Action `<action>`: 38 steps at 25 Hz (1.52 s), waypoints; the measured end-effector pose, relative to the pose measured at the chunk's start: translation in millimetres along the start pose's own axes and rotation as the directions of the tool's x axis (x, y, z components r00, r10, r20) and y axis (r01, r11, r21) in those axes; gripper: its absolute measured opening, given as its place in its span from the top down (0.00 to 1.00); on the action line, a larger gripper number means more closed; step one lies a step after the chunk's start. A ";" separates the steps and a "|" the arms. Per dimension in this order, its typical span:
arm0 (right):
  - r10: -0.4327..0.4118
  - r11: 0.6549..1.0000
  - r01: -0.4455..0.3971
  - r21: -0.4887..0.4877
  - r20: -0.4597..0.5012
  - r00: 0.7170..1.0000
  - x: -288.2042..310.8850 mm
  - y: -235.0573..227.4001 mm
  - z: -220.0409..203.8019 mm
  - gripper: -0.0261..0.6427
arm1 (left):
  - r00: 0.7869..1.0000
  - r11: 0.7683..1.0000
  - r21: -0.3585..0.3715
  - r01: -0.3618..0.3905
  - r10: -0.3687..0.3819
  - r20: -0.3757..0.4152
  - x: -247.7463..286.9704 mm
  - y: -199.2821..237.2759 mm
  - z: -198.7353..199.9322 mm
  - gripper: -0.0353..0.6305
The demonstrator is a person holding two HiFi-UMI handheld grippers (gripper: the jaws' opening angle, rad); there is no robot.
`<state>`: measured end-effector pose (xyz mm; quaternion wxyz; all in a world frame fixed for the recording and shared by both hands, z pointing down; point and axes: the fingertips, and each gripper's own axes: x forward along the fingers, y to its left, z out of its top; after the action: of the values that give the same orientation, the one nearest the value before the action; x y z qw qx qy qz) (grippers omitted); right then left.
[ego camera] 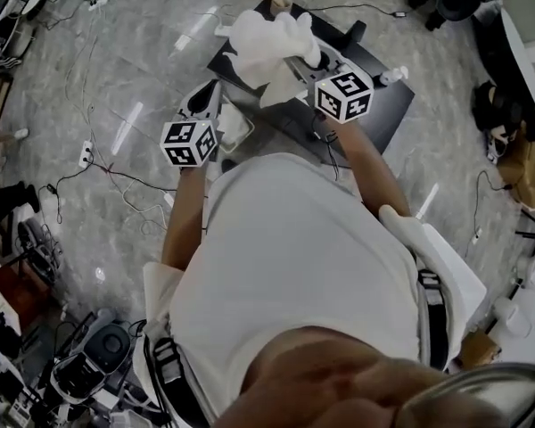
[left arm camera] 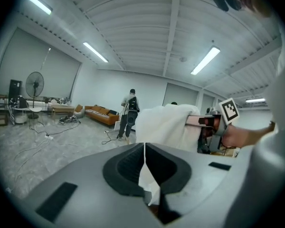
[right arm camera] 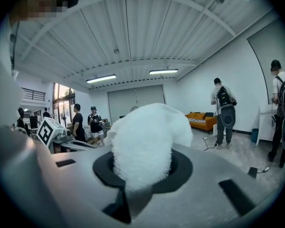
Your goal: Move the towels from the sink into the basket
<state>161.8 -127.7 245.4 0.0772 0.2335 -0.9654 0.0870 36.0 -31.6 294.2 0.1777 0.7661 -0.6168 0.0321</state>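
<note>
Wht towel [right arm camera: 145,141], orange sofa [left arm camera: 102,114]

- My left gripper [left arm camera: 144,151]: jaws closed together, pinching a thin edge of the towel [ego camera: 266,43] below its main bulk.
- My right gripper [right arm camera: 141,167]: jaws clamped on the thick, bunched part of the towel, which bulges out past the pads.
- In the head view, the right gripper sits just right of the towel and the left gripper below-left of it.
- My left forearm [ego camera: 183,217] and right forearm [ego camera: 367,163] are bare and both reach forward toward the towel.
</note>
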 end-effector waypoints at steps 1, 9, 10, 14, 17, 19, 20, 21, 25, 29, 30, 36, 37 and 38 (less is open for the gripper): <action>0.014 1.000 -0.014 0.003 0.004 1.000 3.3 6.5 2.6 0.82 | 1.000 1.000 -0.003 -0.010 0.010 0.008 -5.1 4.0 2.1 0.93; 0.103 0.995 -0.103 -0.017 0.003 0.995 22.5 42.1 9.8 0.82 | 0.996 0.996 -0.025 -0.084 0.085 0.037 -34.5 22.3 0.5 0.93; 0.115 0.993 -0.115 -0.021 0.000 0.993 25.9 47.6 10.0 0.82 | 0.995 0.995 -0.030 -0.092 0.094 0.040 -39.0 25.7 -0.2 0.93; 0.156 0.987 -0.156 -0.025 -0.016 0.988 43.5 70.7 5.6 0.82 | 0.991 0.991 -0.049 -0.127 0.129 0.046 -58.3 43.1 -5.8 0.93; 0.183 0.983 -0.183 -0.019 -0.031 0.983 56.0 82.9 -0.7 0.82 | 0.987 0.987 -0.057 -0.152 0.155 0.044 -68.4 53.4 -9.6 0.93; 0.202 0.979 -0.203 -0.015 -0.044 0.978 66.1 91.8 -7.8 0.82 | 0.984 0.983 -0.066 -0.169 0.172 0.042 -74.7 61.5 -13.6 0.93; 0.212 0.977 -0.213 -0.013 -0.052 0.976 72.1 97.8 -12.6 0.82 | 0.983 0.981 -0.071 -0.178 0.181 0.039 -79.0 67.0 -16.9 0.93; 0.221 0.975 -0.222 -0.010 -0.060 0.973 78.6 104.8 -17.8 0.82 | 0.981 0.979 -0.075 -0.188 0.191 0.034 -84.1 73.4 -21.0 0.93; 0.261 0.965 -0.260 0.020 -0.105 0.960 106.3 136.0 -42.5 0.82 | 0.971 0.966 -0.102 -0.237 0.238 -0.002 -107.2 103.4 -42.8 0.93; 0.275 0.961 -0.270 0.057 -0.168 0.947 146.4 148.7 -86.2 0.82 | 0.964 0.954 -0.137 -0.266 0.262 -0.044 -108.9 140.5 -73.1 0.93; 0.276 0.961 -0.268 0.067 -0.184 0.943 158.7 148.9 -101.4 0.82 | 0.963 0.953 -0.140 -0.268 0.263 -0.055 -104.8 150.8 -82.6 0.93; 0.264 0.964 -0.239 0.115 -0.300 0.917 226.9 159.2 -223.5 0.82 | 0.955 0.948 -0.157 -0.277 0.255 -0.150 -82.2 211.9 -166.4 0.93; 0.257 0.965 -0.228 0.127 -0.319 0.912 236.6 159.1 -248.0 0.82 | 0.953 0.946 -0.164 -0.278 0.251 -0.171 -77.2 220.0 -184.4 0.93; 0.249 0.967 -0.214 0.139 -0.336 0.908 246.6 158.1 -273.5 0.82 | 0.950 0.945 -0.170 -0.279 0.246 -0.191 -71.7 228.0 -202.9 0.93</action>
<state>-98.7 -41.3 537.4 0.2257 0.1014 -0.9514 0.1835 -164.5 58.6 517.6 0.2968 0.6503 -0.6968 0.0592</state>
